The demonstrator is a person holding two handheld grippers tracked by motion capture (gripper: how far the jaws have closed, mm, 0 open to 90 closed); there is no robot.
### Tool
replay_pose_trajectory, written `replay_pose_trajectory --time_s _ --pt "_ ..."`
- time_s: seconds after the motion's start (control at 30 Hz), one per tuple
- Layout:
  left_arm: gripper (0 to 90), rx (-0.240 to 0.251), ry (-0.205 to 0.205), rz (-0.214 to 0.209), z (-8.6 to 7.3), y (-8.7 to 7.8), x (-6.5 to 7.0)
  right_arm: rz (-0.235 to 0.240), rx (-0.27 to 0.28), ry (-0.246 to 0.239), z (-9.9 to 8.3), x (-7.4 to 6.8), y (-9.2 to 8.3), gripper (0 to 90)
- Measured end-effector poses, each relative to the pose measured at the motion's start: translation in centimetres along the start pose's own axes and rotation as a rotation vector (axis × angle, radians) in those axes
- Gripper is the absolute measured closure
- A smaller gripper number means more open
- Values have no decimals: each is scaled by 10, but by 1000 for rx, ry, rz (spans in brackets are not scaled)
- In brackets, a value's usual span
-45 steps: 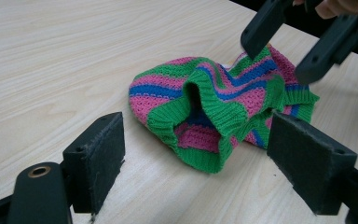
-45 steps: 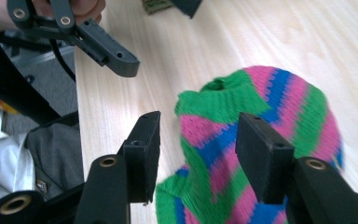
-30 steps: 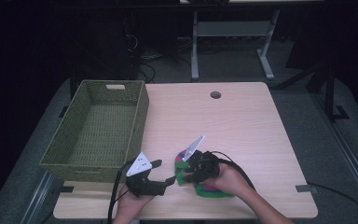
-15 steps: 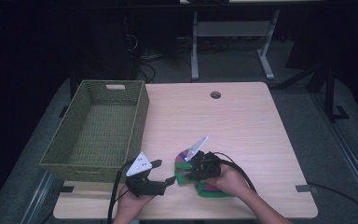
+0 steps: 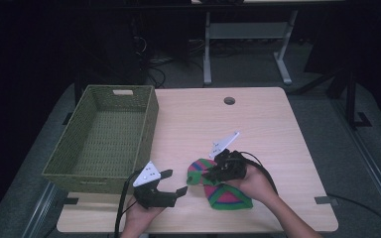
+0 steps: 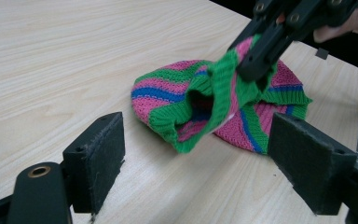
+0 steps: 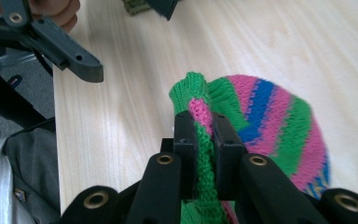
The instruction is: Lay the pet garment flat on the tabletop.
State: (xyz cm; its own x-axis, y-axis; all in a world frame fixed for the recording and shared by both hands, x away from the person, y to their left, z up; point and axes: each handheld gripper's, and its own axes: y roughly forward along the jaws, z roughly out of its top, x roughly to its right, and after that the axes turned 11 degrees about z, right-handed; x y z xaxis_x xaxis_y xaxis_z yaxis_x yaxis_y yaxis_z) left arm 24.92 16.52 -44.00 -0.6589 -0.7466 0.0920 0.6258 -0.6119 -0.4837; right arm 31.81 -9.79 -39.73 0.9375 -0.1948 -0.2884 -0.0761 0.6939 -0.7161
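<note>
A dim lab or test room set up for recording

A light wooden desk (image 5: 258,124) with a cable hole (image 5: 229,100) in its top stands at the centre of the frame on grey carpet, lit while the room around it is dark. At the top of the frame, the metal legs of another desk (image 5: 243,44) and loose cables on the floor (image 5: 154,74) suggest office-style lab furniture. Black tape marks (image 5: 325,200) sit at the table's lower corners.
</note>
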Motion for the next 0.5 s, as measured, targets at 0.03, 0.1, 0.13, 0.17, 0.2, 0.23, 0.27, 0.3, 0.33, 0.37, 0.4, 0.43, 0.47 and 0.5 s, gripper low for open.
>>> replay_pose_trajectory --time_s 0.03,0.1,0.13,0.17,0.2,0.23,0.27,0.3,0.33,0.37,0.4,0.43,0.47,0.5 --pt "187 -4 1 -2 0 0 0 -4 6 4 0 0 -3 823" --pt "187 -5 6 -3 0 0 0 -4 19 3 1 0 -8 824" --pt "187 -3 9 -4 0 0 0 -9 24 3 1 0 -11 824" --pt "187 -1 7 -5 1 0 1 -13 28 1 2 -1 -14 824" --pt "187 1 6 -5 1 0 1 -11 39 8 2 -2 -17 824" --pt "187 1 6 -6 0 1 1 -12 43 0 2 -2 -20 824" --pt "187 1 6 -6 0 1 1 -14 49 11 3 -3 -22 824" --pt "187 4 6 -7 0 1 2 -16 52 10 3 -4 -25 824" --pt "187 3 8 -7 0 2 2 -20 52 7 3 -4 -27 824" --pt "187 2 12 -8 1 2 3 -18 59 10 3 -4 -30 824" --pt "187 4 15 -9 1 2 3 -20 63 8 3 -4 -32 824" --pt "187 4 14 -10 1 2 4 -20 70 6 3 -4 -34 824" --pt "187 4 13 -11 1 3 4 -22 76 5 3 -4 -36 824" --pt "187 2 16 -10 1 3 4 -26 82 -5 3 -4 -39 824"
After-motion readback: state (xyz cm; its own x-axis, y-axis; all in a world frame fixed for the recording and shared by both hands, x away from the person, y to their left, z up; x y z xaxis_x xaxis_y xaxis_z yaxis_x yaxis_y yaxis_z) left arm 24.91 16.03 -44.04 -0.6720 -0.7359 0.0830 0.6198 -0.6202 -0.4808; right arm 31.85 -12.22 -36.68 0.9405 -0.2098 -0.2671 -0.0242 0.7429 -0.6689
